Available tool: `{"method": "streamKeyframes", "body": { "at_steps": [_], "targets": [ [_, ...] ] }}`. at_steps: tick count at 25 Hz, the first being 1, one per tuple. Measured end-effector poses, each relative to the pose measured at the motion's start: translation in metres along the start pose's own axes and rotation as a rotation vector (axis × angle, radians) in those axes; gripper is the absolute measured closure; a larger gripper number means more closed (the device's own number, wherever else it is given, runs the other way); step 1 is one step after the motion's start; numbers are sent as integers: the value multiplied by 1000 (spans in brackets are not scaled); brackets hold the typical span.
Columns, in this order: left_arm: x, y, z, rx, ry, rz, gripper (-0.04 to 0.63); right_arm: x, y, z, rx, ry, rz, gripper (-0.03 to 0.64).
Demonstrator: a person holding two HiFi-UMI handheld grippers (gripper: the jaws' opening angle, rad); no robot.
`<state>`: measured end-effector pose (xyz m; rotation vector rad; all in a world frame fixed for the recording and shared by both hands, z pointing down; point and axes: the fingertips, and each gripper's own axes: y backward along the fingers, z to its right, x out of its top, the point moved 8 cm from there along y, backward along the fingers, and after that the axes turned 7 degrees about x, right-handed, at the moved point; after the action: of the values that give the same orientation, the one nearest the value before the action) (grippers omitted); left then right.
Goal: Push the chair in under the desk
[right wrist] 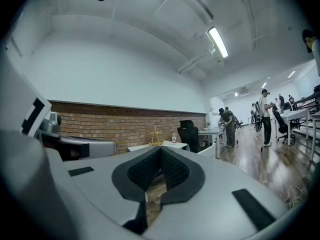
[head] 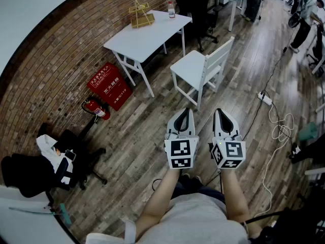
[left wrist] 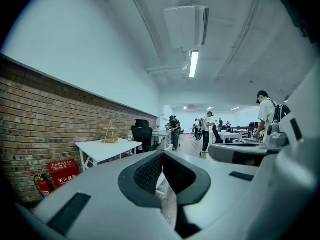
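A white wooden chair [head: 200, 70] stands on the wood floor, pulled out from the white desk [head: 147, 32] by the brick wall, with its back towards me. My left gripper [head: 186, 111] and right gripper [head: 219, 112] hang side by side in the air short of the chair, touching nothing. Both are shut and empty. The left gripper view shows its jaws [left wrist: 161, 154] pressed together, with the desk [left wrist: 107, 148] far behind them. In the right gripper view the jaws [right wrist: 160, 150] are also together, and the desk [right wrist: 157, 146] and the chair's back [right wrist: 207, 150] lie beyond.
A wire-frame model [head: 141, 13] and a bottle [head: 171, 9] stand on the desk. A red extinguisher box [head: 109, 85] and an extinguisher [head: 96, 109] sit by the wall. A black office chair with clothes [head: 51, 161] is at left. A power strip with cables [head: 265, 98] lies right. People stand far back.
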<state>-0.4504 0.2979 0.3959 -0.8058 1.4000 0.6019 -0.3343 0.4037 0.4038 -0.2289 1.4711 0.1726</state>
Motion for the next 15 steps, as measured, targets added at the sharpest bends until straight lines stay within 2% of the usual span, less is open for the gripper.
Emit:
{"method": "streamKeyframes", "body": {
  "at_steps": [15],
  "targets": [
    [-5,-3,8,-3,-6,-14,580,-3,1,7,28,-23,0,601]
  ]
}}
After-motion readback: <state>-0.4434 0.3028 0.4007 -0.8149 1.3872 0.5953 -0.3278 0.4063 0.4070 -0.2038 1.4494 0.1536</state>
